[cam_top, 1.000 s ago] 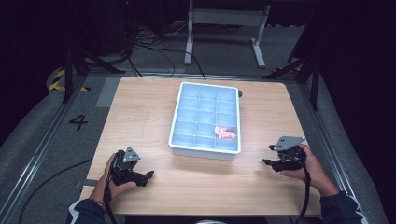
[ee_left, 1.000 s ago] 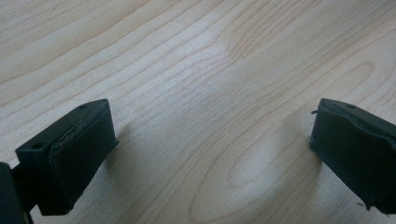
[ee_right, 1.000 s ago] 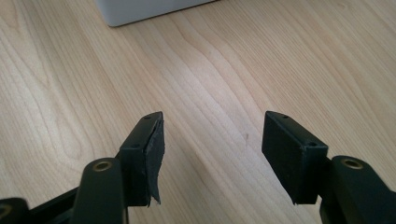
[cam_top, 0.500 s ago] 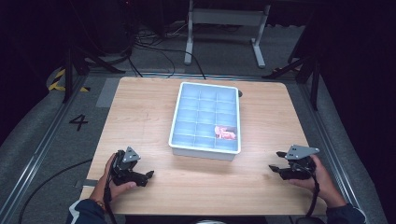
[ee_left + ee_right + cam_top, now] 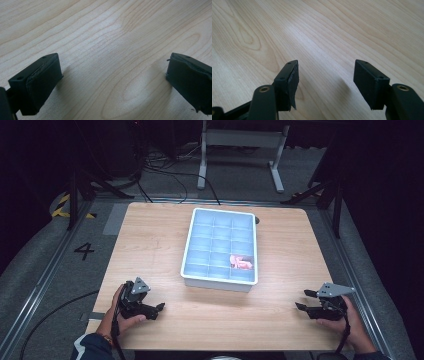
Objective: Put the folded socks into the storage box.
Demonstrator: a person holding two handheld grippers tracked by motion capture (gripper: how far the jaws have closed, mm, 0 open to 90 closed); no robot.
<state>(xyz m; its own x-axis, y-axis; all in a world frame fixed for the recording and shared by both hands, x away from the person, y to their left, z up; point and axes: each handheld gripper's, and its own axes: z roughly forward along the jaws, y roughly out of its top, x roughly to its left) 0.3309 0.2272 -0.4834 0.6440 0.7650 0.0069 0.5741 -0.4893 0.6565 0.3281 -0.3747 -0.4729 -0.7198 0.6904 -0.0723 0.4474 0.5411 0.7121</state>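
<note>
A person sits at the near edge of a pale wooden table (image 5: 150,245), a black two-jaw gripper in each hand. The left gripper (image 5: 159,307) rests low at the near left corner; in the left gripper view its jaws stand wide apart over bare wood grain, with nothing between them. The right gripper (image 5: 302,300) sits near the near right corner, pointing inward; its jaws are partly parted, again with only bare table between them, and it holds nothing.

Between and beyond them, at the middle of the table, lies a white compartment tray (image 5: 186,251). A small pink item (image 5: 241,262) lies in a compartment of its right column, one row short of the near end; what it is I cannot tell.

On the grey floor left of the table a "4" (image 5: 84,251) is marked.
</note>
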